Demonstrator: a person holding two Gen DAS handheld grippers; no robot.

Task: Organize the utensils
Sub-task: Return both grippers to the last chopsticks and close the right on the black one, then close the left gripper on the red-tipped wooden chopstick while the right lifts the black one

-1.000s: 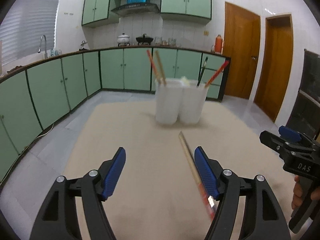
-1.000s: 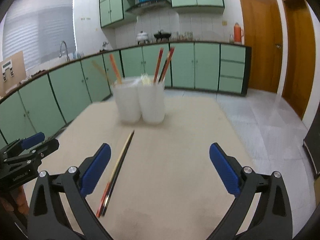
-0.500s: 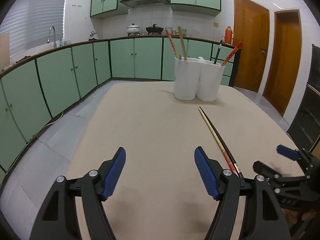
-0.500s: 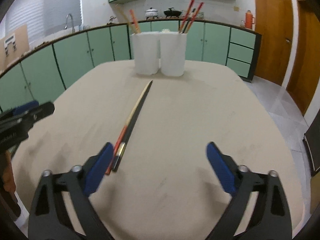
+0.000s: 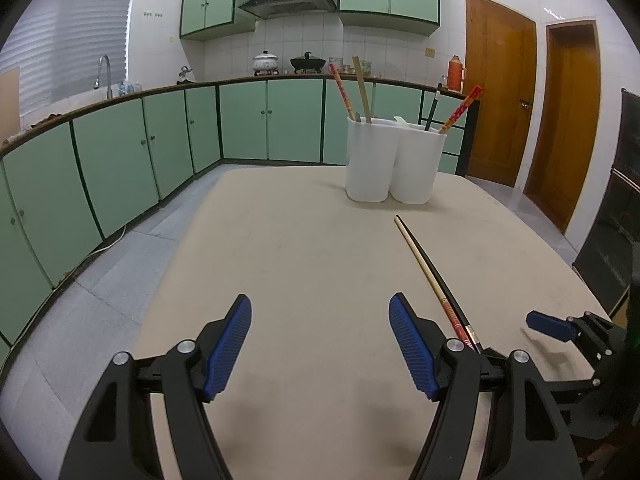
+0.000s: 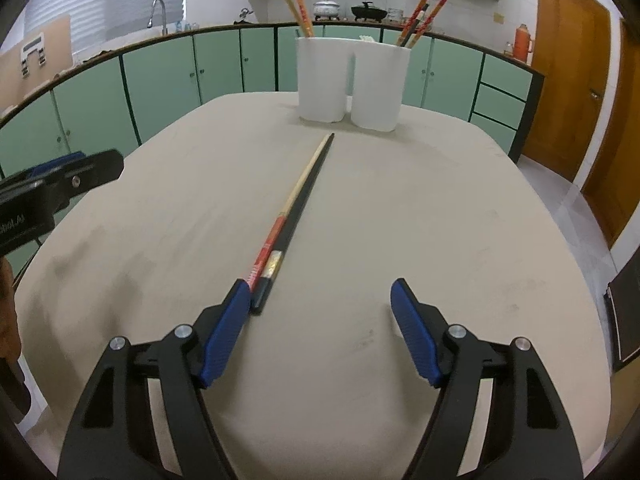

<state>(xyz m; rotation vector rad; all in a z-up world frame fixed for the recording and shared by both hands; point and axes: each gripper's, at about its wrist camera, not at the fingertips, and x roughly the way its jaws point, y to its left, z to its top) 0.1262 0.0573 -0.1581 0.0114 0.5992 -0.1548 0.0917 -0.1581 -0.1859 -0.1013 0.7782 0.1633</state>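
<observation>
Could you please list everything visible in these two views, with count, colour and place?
Chopsticks on table: two, one black, one tan with a red end, lying side by side mid-table.
Holder: one, white, two compartments, far end of table.
Chopsticks in holder: several, red, tan and dark, standing tilted.
Table: one, beige.
Cabinets: many, green, along the walls.
Pots: two, one white, one black, on the far counter.
Doors: two, brown wood, at right.
Left claw: black with blue pads, open, empty.
Right claw: same colours, open, just been closing, left pad by the chopstick ends.
</observation>
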